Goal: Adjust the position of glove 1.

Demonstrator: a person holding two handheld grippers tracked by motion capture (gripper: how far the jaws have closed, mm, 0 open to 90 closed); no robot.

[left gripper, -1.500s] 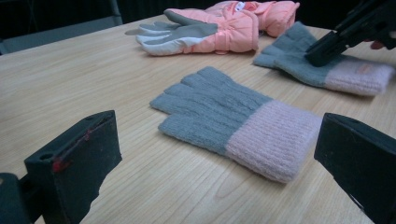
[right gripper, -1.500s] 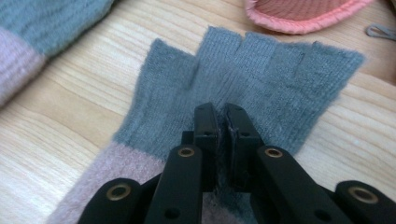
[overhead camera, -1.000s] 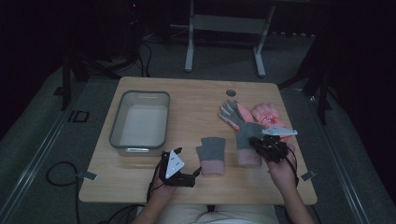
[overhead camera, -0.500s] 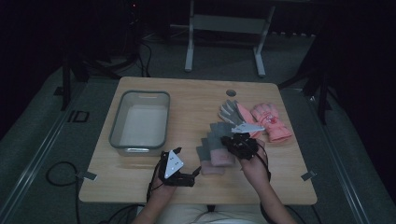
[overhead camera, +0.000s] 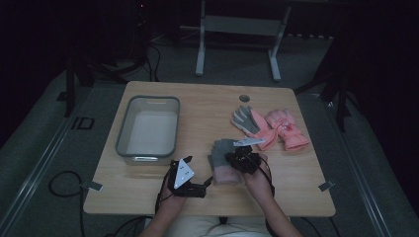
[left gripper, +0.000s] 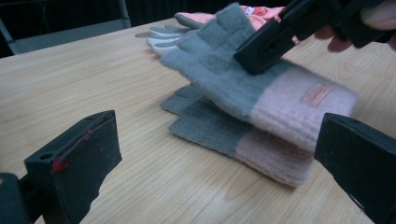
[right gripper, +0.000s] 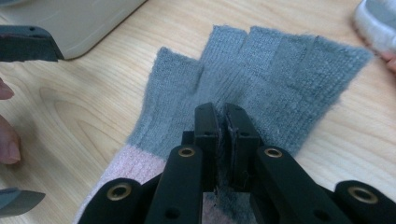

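Observation:
Two grey fingerless gloves with pink cuffs lie at the table's front middle. One glove (left gripper: 219, 133) is flat on the wood. The other glove (left gripper: 280, 98) hangs tilted just above it, overlapping it, with my right gripper (right gripper: 223, 116) shut on its grey palm fabric (right gripper: 280, 65). From above, the right gripper (overhead camera: 237, 160) sits over the stacked gloves (overhead camera: 223, 148). My left gripper (overhead camera: 201, 186) rests on the table just left of them, open wide (left gripper: 219, 140) with nothing between its jaws, facing the pair.
A grey plastic bin (overhead camera: 148, 98) stands at the left of the table. A grey-and-white glove (overhead camera: 247, 121) and pink gloves (overhead camera: 289, 131) lie at the right rear. A round hole (overhead camera: 244, 98) is in the tabletop behind them.
My right gripper has carried the grey-and-pink glove leftward from beside the pink gloves to over the other matching glove. The left gripper has stayed put.

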